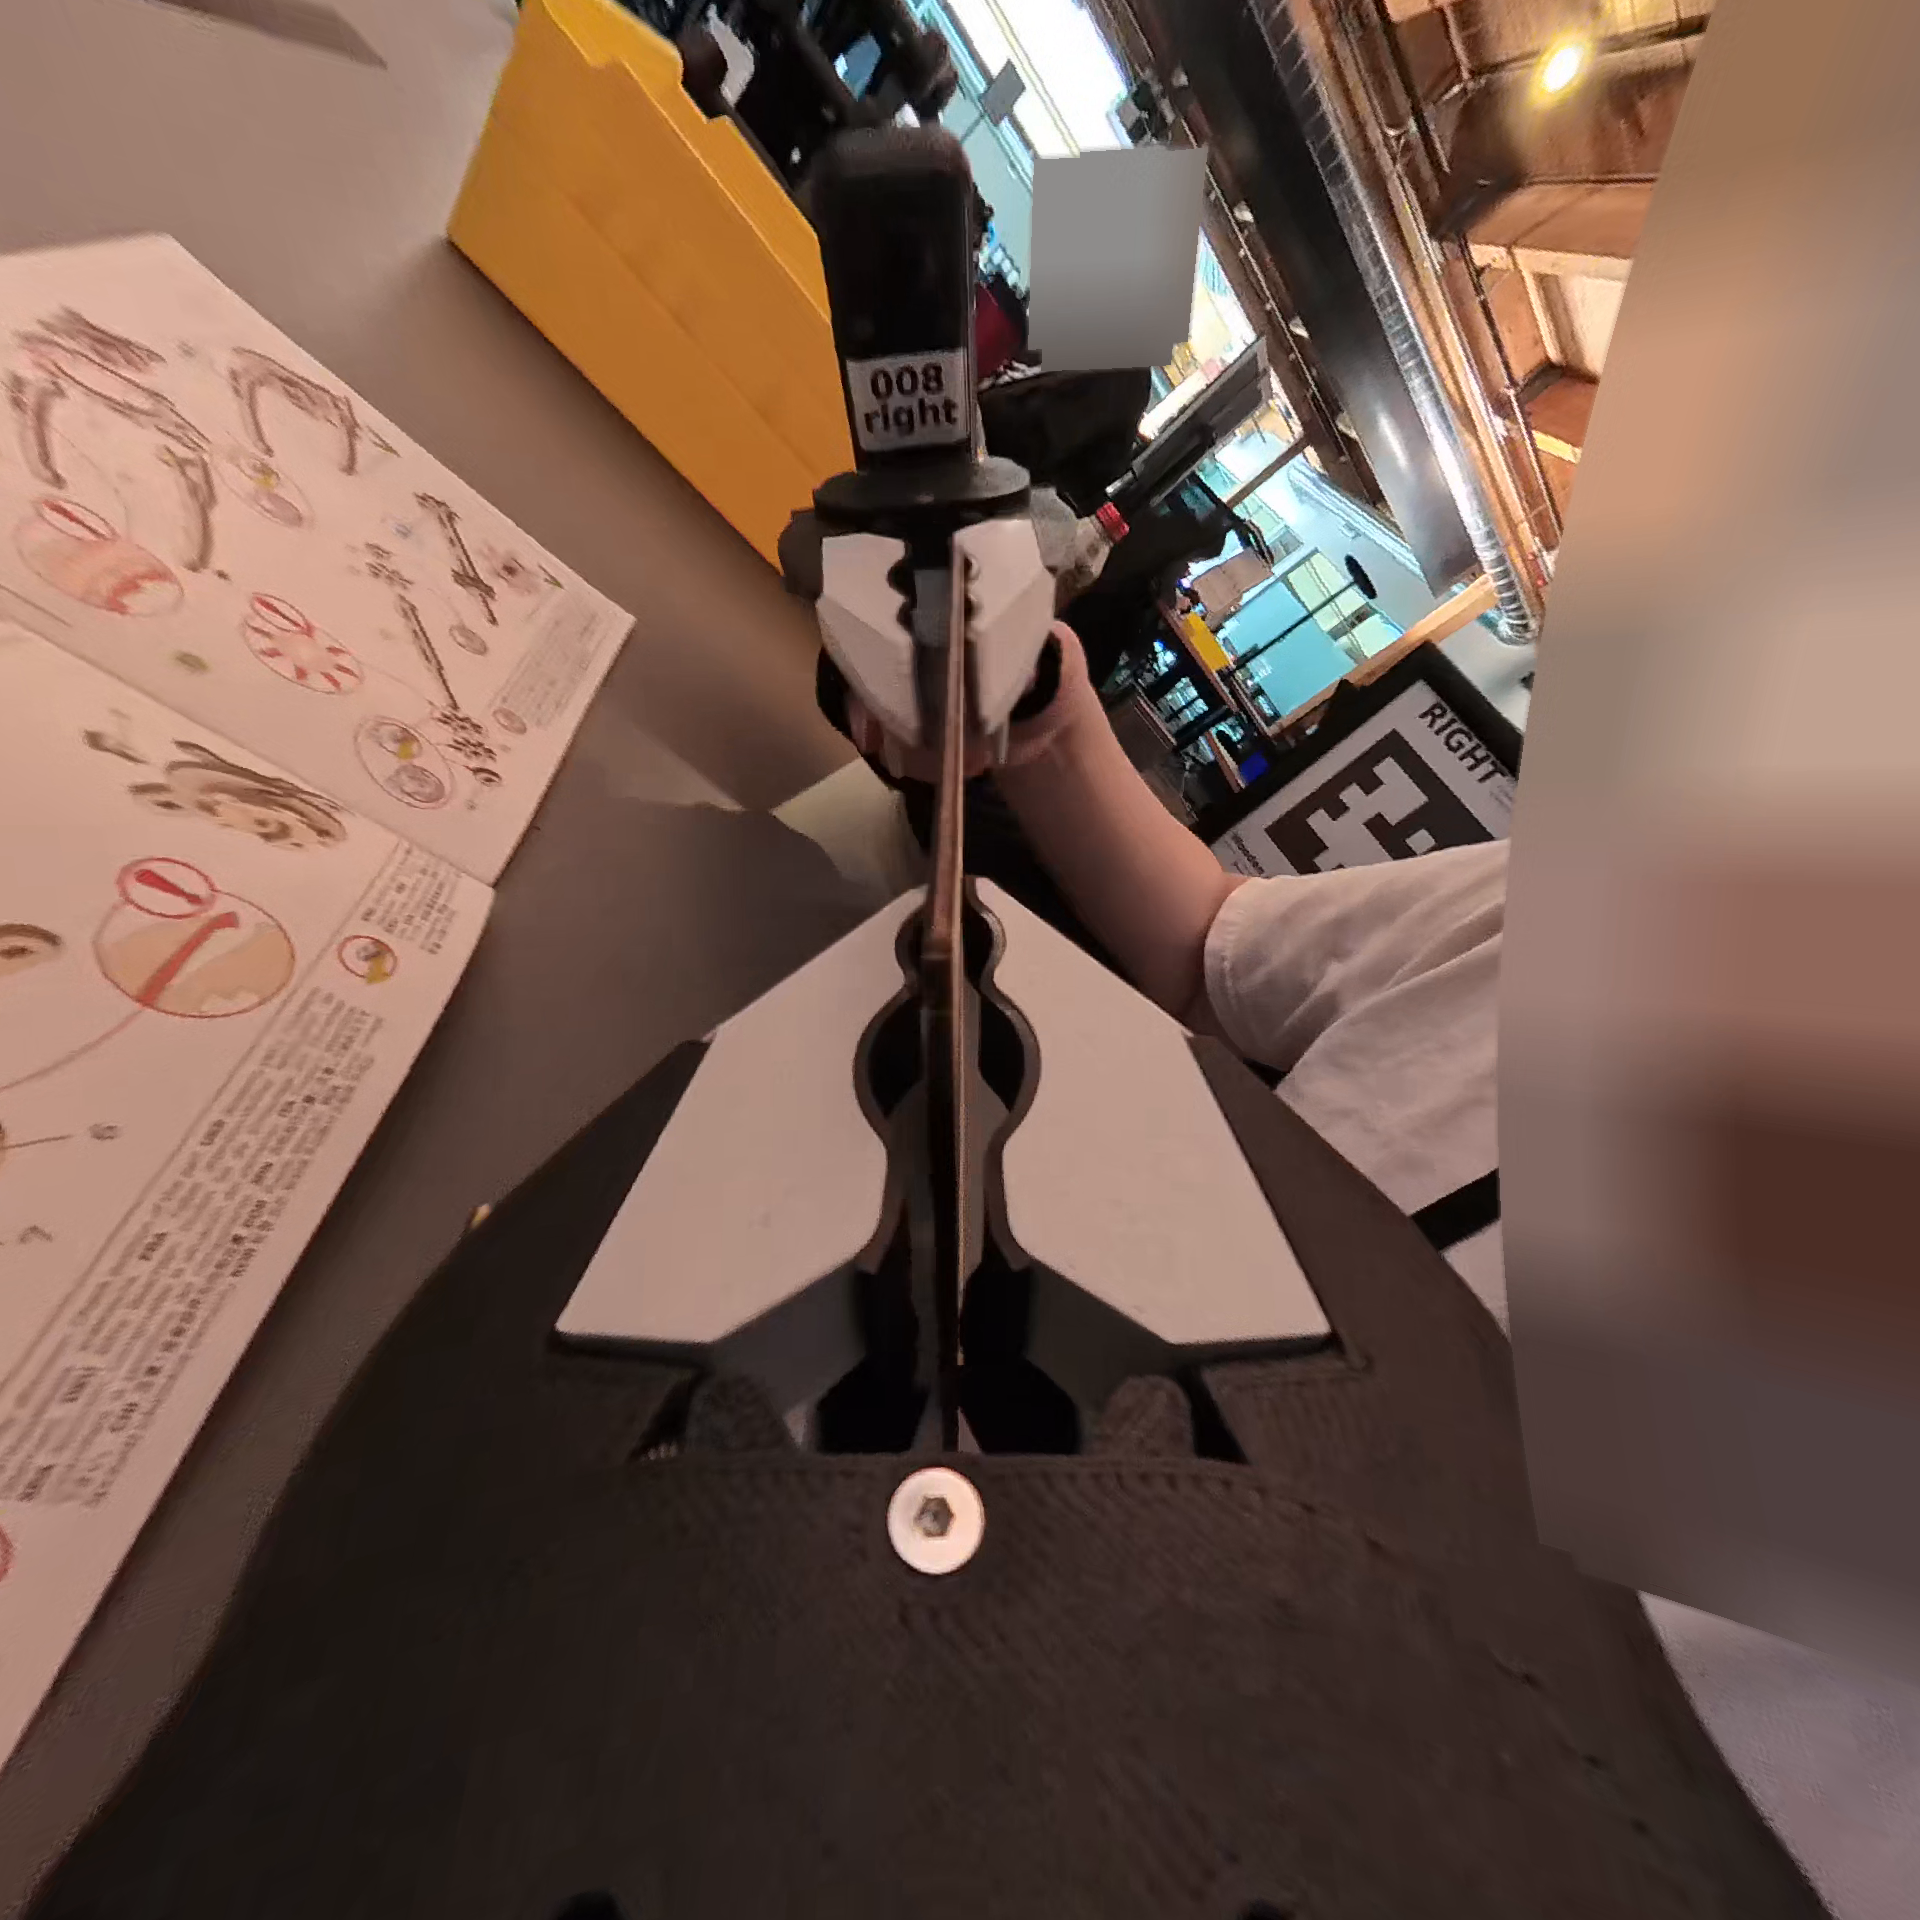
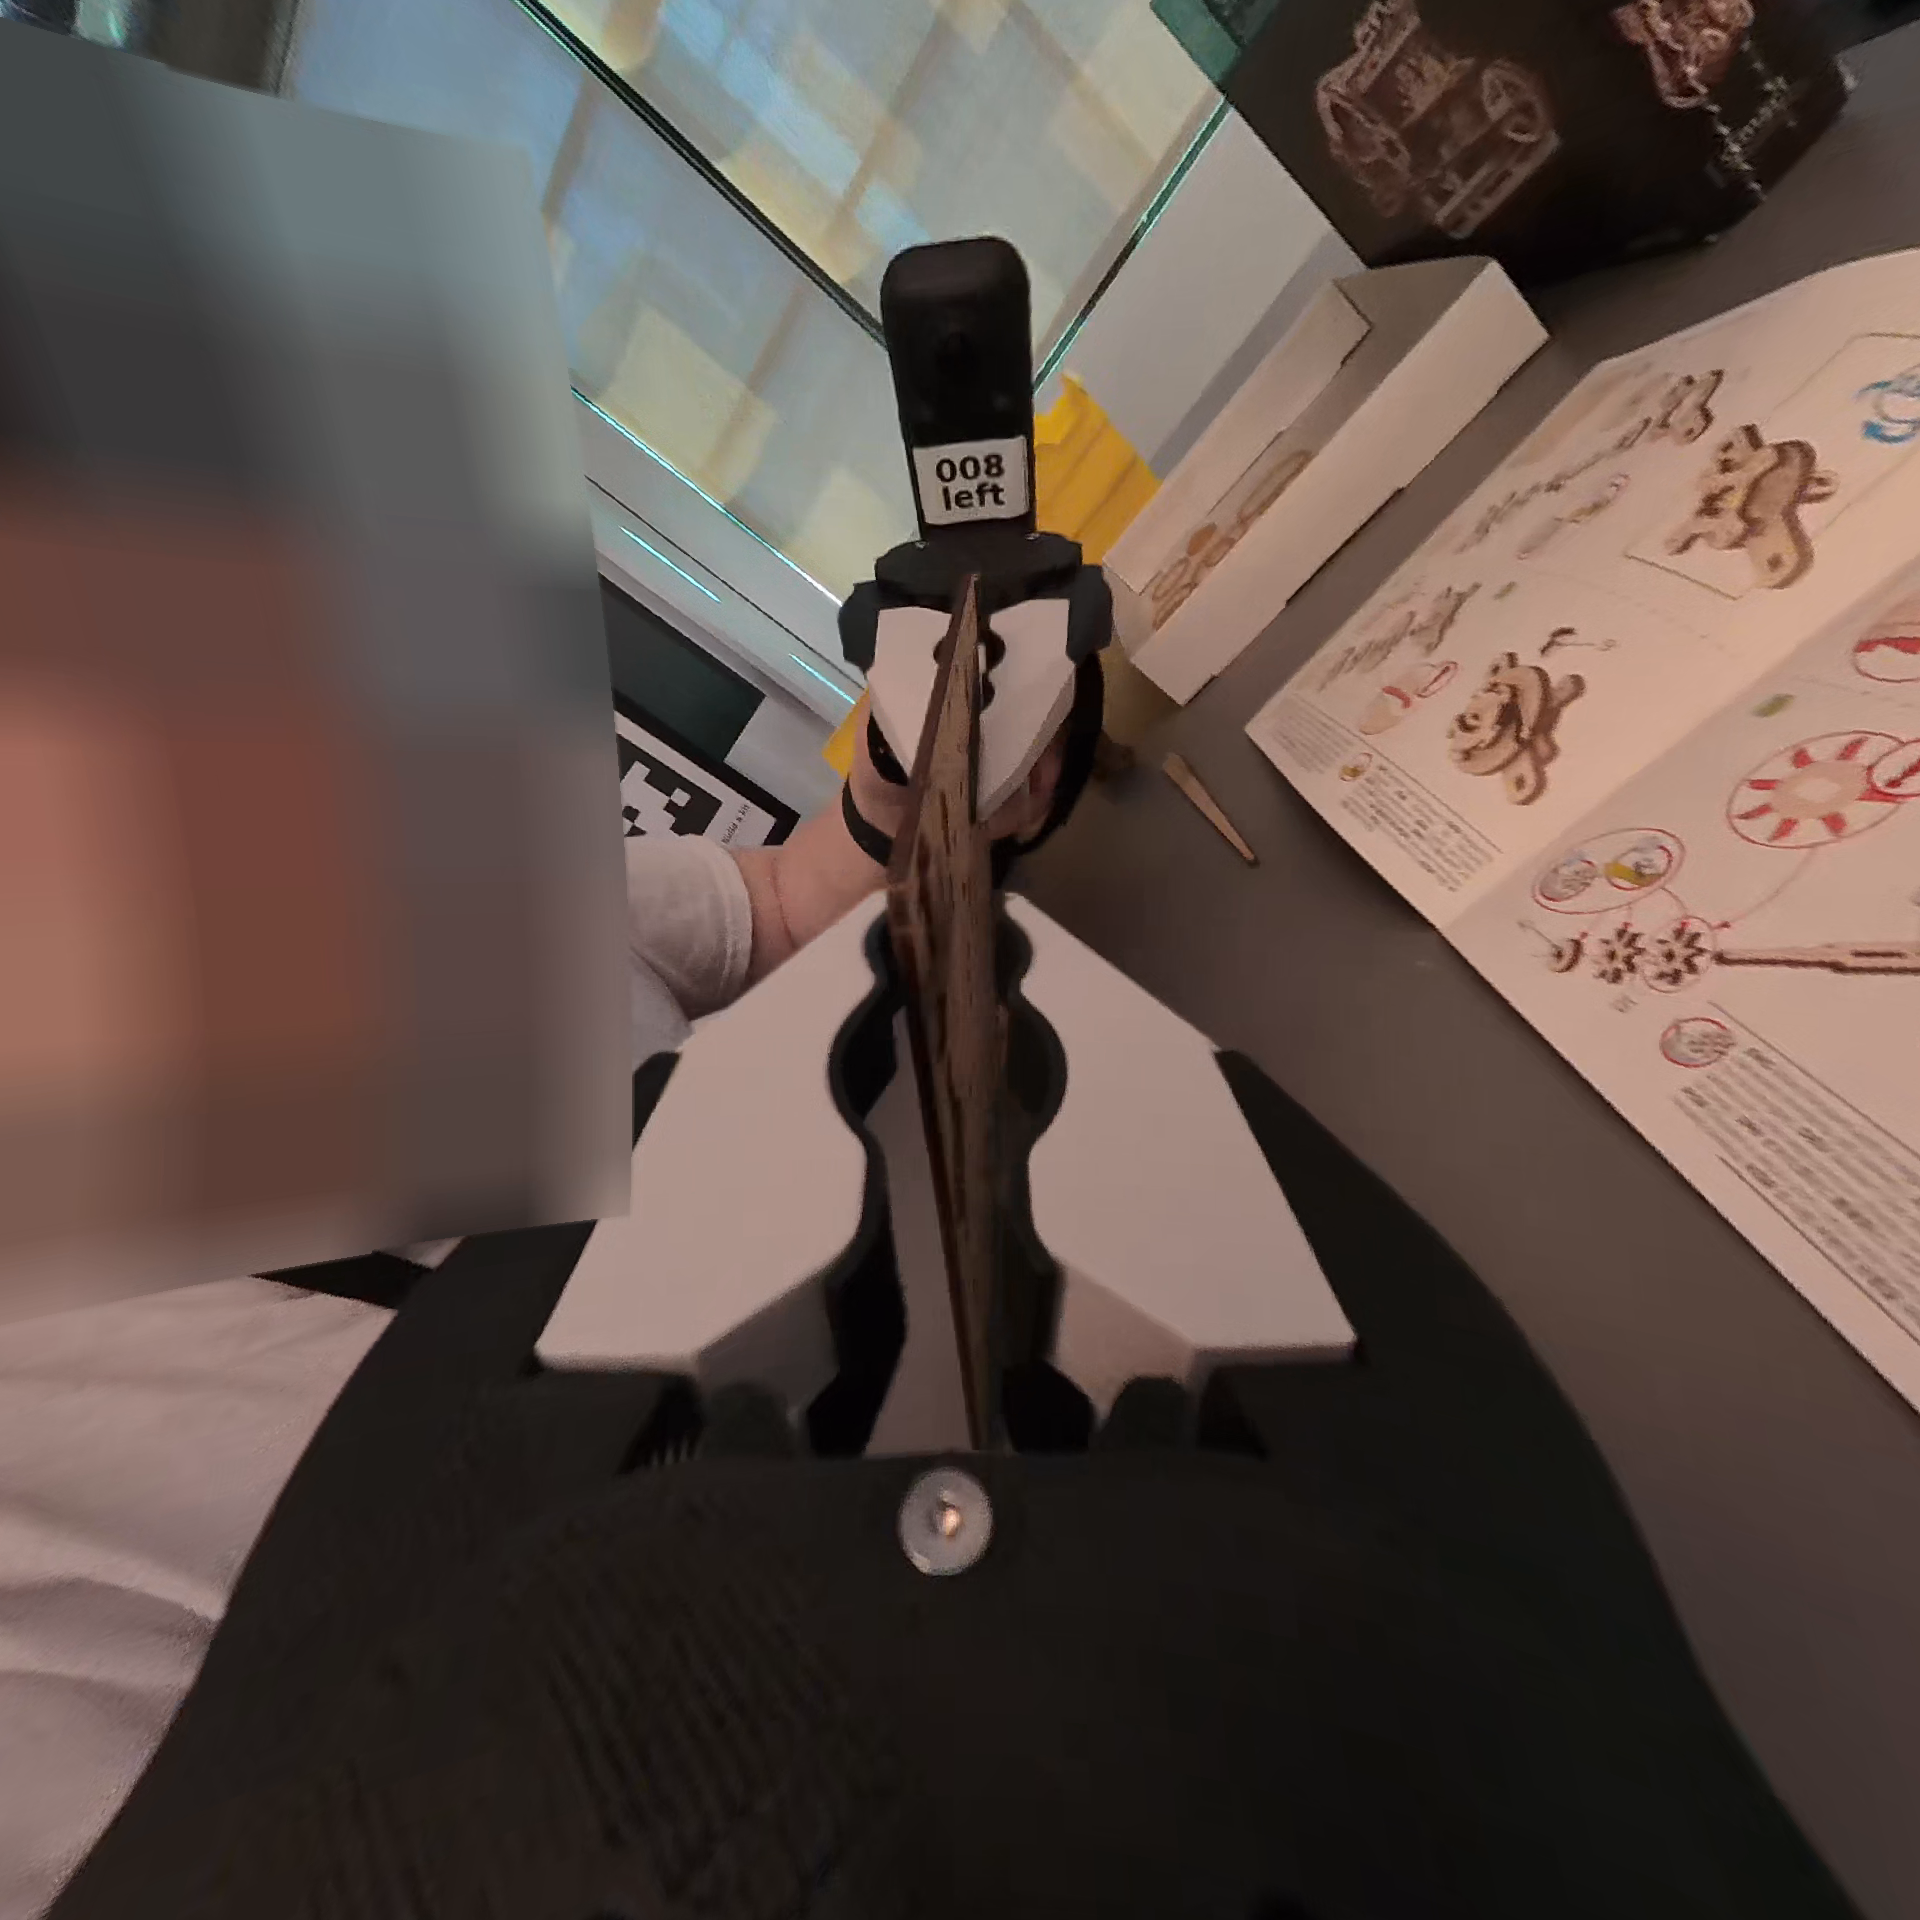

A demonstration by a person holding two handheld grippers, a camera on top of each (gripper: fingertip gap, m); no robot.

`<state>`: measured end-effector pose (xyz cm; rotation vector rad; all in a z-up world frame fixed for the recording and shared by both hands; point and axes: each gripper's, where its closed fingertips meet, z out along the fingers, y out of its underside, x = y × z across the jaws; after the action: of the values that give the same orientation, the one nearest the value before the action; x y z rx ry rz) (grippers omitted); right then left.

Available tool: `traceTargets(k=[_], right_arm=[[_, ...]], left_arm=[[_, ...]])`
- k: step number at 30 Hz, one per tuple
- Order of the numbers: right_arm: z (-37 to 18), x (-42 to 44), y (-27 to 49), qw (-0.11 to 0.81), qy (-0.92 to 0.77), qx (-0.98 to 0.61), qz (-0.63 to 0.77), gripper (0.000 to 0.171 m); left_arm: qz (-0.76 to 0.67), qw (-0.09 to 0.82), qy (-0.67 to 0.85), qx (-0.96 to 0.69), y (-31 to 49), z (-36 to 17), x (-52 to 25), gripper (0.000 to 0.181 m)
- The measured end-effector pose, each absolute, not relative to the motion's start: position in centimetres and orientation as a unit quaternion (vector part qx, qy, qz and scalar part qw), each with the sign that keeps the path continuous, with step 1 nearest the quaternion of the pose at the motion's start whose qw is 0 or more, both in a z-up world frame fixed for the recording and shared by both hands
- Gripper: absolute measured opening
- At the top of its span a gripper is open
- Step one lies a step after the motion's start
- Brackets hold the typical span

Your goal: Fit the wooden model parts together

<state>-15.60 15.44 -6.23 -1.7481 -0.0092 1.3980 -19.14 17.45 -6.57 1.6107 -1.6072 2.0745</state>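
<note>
A thin wooden sheet (image 1: 948, 821) is held edge-on in the air between both grippers, which face each other. In the left wrist view my left gripper (image 1: 940, 925) is shut on the sheet's near end. The right gripper (image 1: 943, 665) is shut on the far end, with a hand behind it. In the right wrist view the sheet (image 2: 951, 1091) shows its brown engraved face, tilted. My right gripper (image 2: 951, 935) is clamped on it, and the left gripper (image 2: 971, 707) clamps the other end.
An open instruction booklet (image 1: 260, 623) lies on the grey table and also shows in the right wrist view (image 2: 1662, 779). A yellow bin (image 1: 644, 260) stands behind it. A white box (image 2: 1330, 468), a dark kit box (image 2: 1538, 125) and a small wooden stick (image 2: 1210, 805) lie nearby. My right fingertips sit around 5 cm from my left ones.
</note>
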Motion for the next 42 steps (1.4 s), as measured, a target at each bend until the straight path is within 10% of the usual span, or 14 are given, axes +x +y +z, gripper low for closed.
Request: traceTargets(k=[42], right_arm=[[-8.1, -16.7, 15.5, 0.406, -0.012, -0.731, 0.548, 0.001]], left_arm=[[0.661, 0.062, -0.523, 0.535, 17.7, -7.9, -19.3, 0.002]])
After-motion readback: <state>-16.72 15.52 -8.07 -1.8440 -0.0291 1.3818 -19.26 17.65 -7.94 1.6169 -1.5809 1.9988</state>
